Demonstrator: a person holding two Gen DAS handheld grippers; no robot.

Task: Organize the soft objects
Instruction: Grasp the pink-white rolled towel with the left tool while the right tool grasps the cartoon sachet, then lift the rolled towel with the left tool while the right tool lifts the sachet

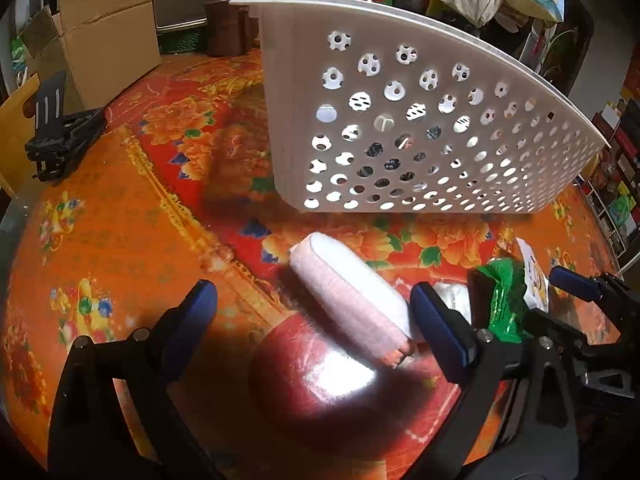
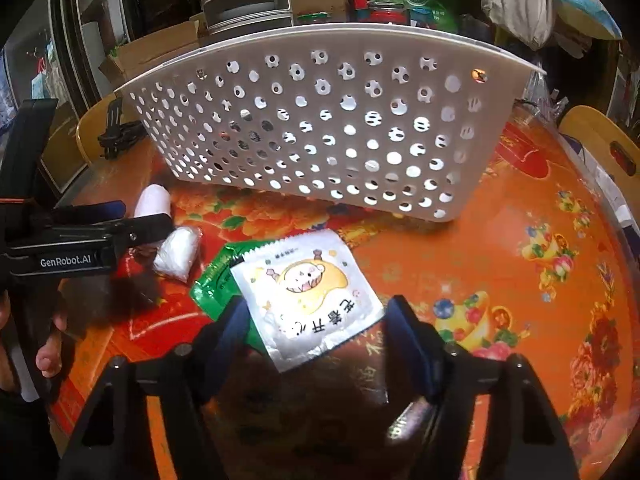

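Observation:
A white perforated basket (image 1: 420,120) (image 2: 340,120) stands on the table beyond both grippers. My left gripper (image 1: 316,316) is open around a pink-and-white soft pad (image 1: 352,296), which lies on the table between its fingers. A clear plastic bag (image 2: 178,252) lies beside it. My right gripper (image 2: 316,340) is open over a white cartoon-printed packet (image 2: 308,292) that lies on a green packet (image 2: 218,284). The pad's end also shows in the right wrist view (image 2: 154,200), behind the left gripper (image 2: 104,216).
The table has an orange-red floral cloth (image 1: 120,240). A black clamp stand (image 1: 60,132) and a cardboard box (image 1: 104,48) are at the far left. Bags and jars crowd behind the basket. A wooden chair back (image 2: 604,148) is at the right edge.

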